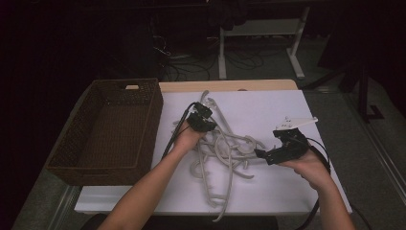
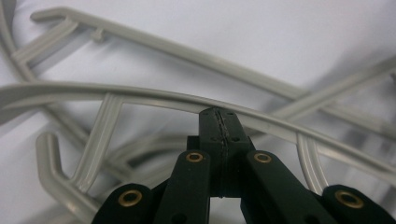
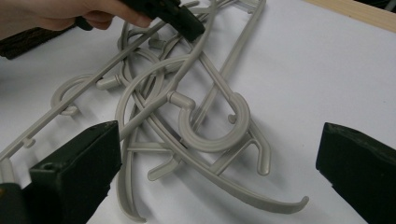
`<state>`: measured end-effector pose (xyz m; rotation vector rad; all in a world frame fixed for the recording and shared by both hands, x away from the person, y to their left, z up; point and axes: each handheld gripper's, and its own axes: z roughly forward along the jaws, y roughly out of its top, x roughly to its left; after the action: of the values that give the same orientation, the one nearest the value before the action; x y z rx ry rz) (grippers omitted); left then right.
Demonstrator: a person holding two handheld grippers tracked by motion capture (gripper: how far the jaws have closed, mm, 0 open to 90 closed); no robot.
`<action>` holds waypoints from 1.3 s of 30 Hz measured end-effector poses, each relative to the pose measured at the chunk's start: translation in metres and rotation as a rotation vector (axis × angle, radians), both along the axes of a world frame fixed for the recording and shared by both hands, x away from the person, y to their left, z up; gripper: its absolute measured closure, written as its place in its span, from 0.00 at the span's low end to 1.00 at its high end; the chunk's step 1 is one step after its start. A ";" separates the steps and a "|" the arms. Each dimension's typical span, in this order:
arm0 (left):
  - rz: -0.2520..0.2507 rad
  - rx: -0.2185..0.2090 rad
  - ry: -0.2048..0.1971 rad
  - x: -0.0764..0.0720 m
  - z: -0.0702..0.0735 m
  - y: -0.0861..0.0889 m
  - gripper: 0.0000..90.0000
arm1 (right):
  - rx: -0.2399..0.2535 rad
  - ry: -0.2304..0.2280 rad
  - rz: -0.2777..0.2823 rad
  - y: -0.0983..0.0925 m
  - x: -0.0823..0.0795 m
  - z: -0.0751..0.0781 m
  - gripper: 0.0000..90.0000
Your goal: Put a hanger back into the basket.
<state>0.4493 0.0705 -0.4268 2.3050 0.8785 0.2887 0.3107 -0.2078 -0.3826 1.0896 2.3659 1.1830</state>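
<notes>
With the left gripper clamped together on one arm of the tangled pile of grey plastic hangers on the white table sheet and the right gripper held apart, neighbouring hangers could be dragged along if lifted, being hooked together.

- No text, label, brand, number or sign can be read in any view.
- The dim room beyond the table may hold markings, but it is too dark to tell.
</notes>
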 end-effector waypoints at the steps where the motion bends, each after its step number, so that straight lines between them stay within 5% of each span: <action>1: -0.003 -0.002 0.001 0.002 0.000 -0.002 1.00 | 0.000 -0.001 0.000 0.000 0.000 0.000 0.00; 12: -0.008 -0.019 0.004 0.017 0.003 -0.023 0.98 | 0.000 -0.002 0.002 -0.001 0.000 0.000 0.00; 17: 0.028 -0.031 -0.016 0.005 0.015 -0.005 0.78 | -0.001 -0.002 0.001 -0.001 -0.001 0.000 0.00; 23: 0.079 0.015 -0.040 -0.020 0.017 0.026 0.60 | -0.009 0.001 0.001 0.001 -0.001 -0.001 0.00; 28: 0.090 0.012 0.023 -0.025 0.003 0.042 0.59 | -0.018 0.009 0.001 0.004 0.000 -0.003 0.00; 34: 0.086 0.003 0.076 -0.022 -0.011 0.039 0.60 | -0.018 0.010 -0.001 0.004 0.000 -0.004 0.00; 39: 0.098 0.007 0.074 -0.022 -0.013 0.036 0.67 | -0.014 0.008 -0.004 0.001 0.000 -0.004 0.00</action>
<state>0.4275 0.1068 -0.4395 2.2954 1.0309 0.2505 0.3105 -0.2066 -0.3862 1.0964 2.3725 1.1617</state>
